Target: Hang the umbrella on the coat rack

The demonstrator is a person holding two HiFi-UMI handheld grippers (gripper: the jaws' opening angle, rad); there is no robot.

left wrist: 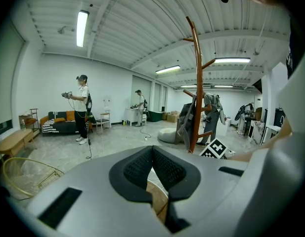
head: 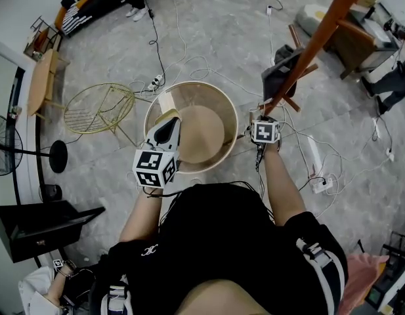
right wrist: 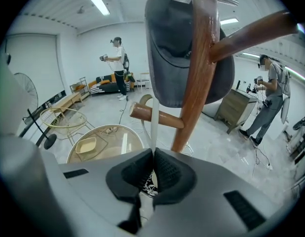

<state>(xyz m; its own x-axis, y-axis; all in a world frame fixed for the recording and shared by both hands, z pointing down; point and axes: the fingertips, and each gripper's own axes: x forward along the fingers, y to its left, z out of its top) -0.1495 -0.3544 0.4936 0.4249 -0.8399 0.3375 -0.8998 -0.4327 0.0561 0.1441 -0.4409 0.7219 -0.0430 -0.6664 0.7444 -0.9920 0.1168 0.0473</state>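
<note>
Right tool (right wrist: 153, 155): squeezed tight on the white umbrella strap (right wrist: 152, 125), right next to the coat rack (right wrist: 197, 83).
Umbrella strap: goes up from the tool and loops over a brown peg (right wrist: 162, 116) on the rack. The rest of the umbrella cannot be seen.
Coat rack: a tall brown wooden pole. A gray hat (right wrist: 167, 53) hangs on it above the peg.
Left tool (left wrist: 152, 153): squeezed shut with nothing in it, held over the round worktop (head: 232, 110), apart from the rack.

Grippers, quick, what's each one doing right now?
Left gripper: jaws shut, empty.
Right gripper: jaws shut on the white umbrella loop, which hangs over a coat rack peg.
</note>
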